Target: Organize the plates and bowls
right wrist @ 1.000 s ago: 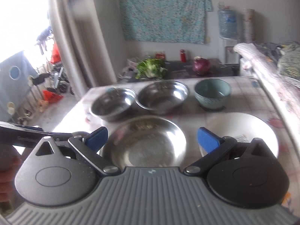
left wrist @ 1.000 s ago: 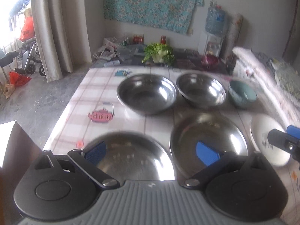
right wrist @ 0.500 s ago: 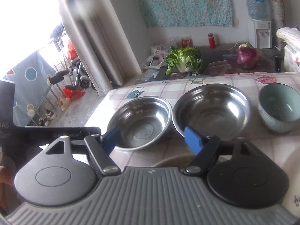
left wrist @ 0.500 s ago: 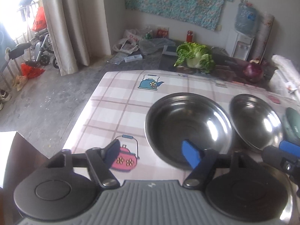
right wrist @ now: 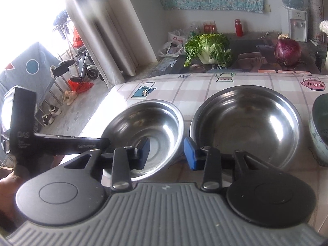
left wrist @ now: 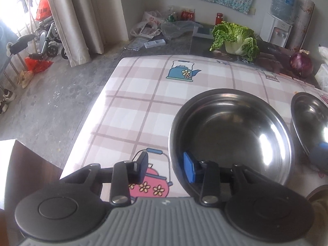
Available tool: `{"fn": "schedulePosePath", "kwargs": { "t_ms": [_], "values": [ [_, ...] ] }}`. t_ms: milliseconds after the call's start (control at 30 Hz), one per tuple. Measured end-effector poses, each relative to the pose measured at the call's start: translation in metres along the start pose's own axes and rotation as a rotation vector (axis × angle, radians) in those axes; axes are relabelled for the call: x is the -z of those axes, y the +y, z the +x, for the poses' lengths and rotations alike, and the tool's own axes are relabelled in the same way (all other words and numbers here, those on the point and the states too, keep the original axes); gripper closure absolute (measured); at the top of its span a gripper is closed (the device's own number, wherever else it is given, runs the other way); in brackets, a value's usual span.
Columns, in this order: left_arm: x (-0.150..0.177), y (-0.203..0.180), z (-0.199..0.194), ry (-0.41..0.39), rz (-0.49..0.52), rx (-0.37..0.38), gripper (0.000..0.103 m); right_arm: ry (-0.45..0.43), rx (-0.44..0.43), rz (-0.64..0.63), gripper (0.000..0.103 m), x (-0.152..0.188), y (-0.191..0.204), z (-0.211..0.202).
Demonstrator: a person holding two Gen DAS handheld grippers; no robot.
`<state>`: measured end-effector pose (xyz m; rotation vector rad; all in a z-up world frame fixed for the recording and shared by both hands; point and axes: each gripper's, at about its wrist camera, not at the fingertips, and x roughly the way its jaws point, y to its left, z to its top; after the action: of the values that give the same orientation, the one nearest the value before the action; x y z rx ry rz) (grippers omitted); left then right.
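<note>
Both tongs stand released, gripping nothing. Your left tongs (left wrist: 166, 169) straddle the near left rim of the steel bowl (left wrist: 231, 137): the blue pad (left wrist: 188, 170) sits inside the bowl at the wall, the other finger (left wrist: 141, 169) hangs outside over the pink teapot print (left wrist: 151, 182) on the counter (left wrist: 143, 102). You cannot tell from this view whether the pad touches the metal.

Your right tongs (right wrist: 166, 153) straddle the near right rim of the same bowl (right wrist: 143, 135), with the left finger (right wrist: 143, 149) inside it and the right blue pad (right wrist: 189, 152) in the gap between this bowl and the second bowl (right wrist: 246, 125). The two steel bowls sit just beside each other, ahead of the tongs. A teal bowl (right wrist: 319, 131) stands to the right of the second bowl, cut off by the frame edge.

Left of your right tongs, the black body of the left tool (right wrist: 22, 123) shows, reaching toward the first bowl.

Beyond the counter's far edge, well ahead of both tongs, lie a cabbage (right wrist: 209, 49) and a red onion (right wrist: 288, 49).
</note>
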<state>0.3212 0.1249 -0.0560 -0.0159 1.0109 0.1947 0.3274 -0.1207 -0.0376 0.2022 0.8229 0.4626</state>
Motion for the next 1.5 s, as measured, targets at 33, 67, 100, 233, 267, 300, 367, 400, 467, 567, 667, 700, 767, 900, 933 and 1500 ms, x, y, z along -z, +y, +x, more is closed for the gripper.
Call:
{"fn": "schedulePosePath", "kwargs": {
  "t_ms": [33, 67, 100, 233, 267, 300, 367, 400, 467, 567, 667, 700, 767, 900, 933, 1500],
  "values": [
    [0.001, 0.004, -0.002, 0.004, -0.003, 0.0, 0.065, 0.008, -0.005, 0.002, 0.073, -0.002, 0.0, 0.004],
    [0.003, 0.009, -0.003, 0.006, -0.009, -0.001, 0.065, 0.017, -0.011, 0.004, 0.074, -0.004, 0.0, 0.008],
    [0.005, 0.013, -0.004, 0.008, -0.017, -0.003, 0.065, 0.024, -0.015, 0.005, 0.075, -0.006, 0.001, 0.011],
    [0.008, 0.033, -0.004, 0.024, -0.074, 0.02, 0.06, 0.061, -0.027, -0.006, 0.079, -0.013, 0.007, 0.028],
    [0.008, 0.036, -0.004, 0.028, -0.088, 0.032, 0.059, 0.068, -0.025, -0.015, 0.079, -0.013, 0.01, 0.032],
    [0.008, 0.039, -0.003, 0.032, -0.1, 0.044, 0.059, 0.077, -0.023, -0.027, 0.079, -0.014, 0.013, 0.037],
    [0.007, 0.041, -0.001, 0.041, -0.103, 0.06, 0.059, 0.095, -0.023, -0.043, 0.079, -0.015, 0.019, 0.045],
    [0.006, 0.04, 0.001, 0.05, -0.097, 0.067, 0.059, 0.104, -0.022, -0.05, 0.079, -0.015, 0.021, 0.048],
    [0.006, 0.037, 0.007, 0.066, -0.09, 0.075, 0.059, 0.112, -0.012, -0.067, 0.08, -0.016, 0.025, 0.055],
    [0.006, 0.034, 0.012, 0.076, -0.084, 0.068, 0.06, 0.127, 0.001, -0.078, 0.082, -0.018, 0.028, 0.067],
    [0.006, 0.034, 0.014, 0.074, -0.097, 0.076, 0.066, 0.129, 0.018, -0.091, 0.087, -0.019, 0.028, 0.074],
    [0.006, 0.034, 0.014, 0.073, -0.099, 0.078, 0.068, 0.129, 0.023, -0.094, 0.088, -0.019, 0.028, 0.076],
    [0.005, 0.032, 0.014, 0.07, -0.096, 0.075, 0.076, 0.128, 0.027, -0.101, 0.092, -0.02, 0.028, 0.079],
    [0.003, 0.027, 0.012, 0.069, -0.083, 0.065, 0.084, 0.127, 0.023, -0.1, 0.094, -0.021, 0.028, 0.082],
    [0.003, 0.027, 0.012, 0.066, -0.081, 0.06, 0.084, 0.125, 0.025, -0.102, 0.094, -0.02, 0.029, 0.082],
    [0.003, 0.027, -0.016, 0.019, -0.07, 0.054, 0.084, 0.096, 0.008, -0.095, 0.094, -0.021, 0.031, 0.066]
  ]
}}
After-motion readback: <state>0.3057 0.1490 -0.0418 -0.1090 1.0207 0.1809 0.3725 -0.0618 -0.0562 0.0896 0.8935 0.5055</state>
